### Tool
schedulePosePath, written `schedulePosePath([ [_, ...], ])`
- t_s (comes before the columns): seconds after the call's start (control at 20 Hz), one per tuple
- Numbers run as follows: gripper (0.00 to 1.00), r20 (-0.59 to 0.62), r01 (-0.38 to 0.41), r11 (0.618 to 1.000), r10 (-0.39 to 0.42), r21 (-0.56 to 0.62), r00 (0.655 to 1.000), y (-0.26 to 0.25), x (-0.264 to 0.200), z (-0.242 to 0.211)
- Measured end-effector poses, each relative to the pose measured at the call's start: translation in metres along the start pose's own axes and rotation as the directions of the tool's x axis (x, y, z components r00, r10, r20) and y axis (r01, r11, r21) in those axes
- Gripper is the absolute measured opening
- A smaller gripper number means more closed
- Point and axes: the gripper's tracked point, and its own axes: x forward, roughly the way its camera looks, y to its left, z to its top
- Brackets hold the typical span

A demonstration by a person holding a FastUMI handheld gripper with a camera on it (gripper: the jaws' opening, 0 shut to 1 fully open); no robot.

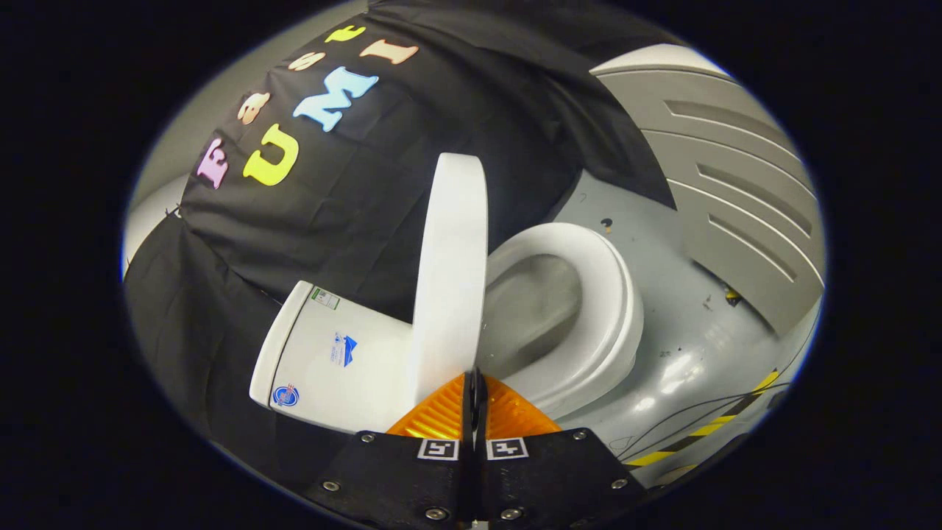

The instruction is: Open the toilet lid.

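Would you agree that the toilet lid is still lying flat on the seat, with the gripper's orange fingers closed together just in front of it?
Not quite: the gripper view shows the toilet lid raised upright, off the seat. The gripper fingers are indeed closed together just in front of it.

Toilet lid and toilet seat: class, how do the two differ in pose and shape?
The toilet lid stands raised, seen edge-on just ahead of the closed jaws of the gripper; the toilet seat lies flat on the bowl. The lid looks like a solid panel; the seat is an open ring. Both are white.
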Motion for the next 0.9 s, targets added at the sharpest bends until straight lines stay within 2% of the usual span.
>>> schedulePosePath([
  [0.5, 0.0, 0.052, 0.081, 0.985, -0.074, -0.151, 0.996, 0.036, -0.009, 0.004],
  [0.9, 0.0, 0.139, 0.167, 0.928, -0.127, -0.332, 0.982, 0.08, -0.017, 0.006],
])
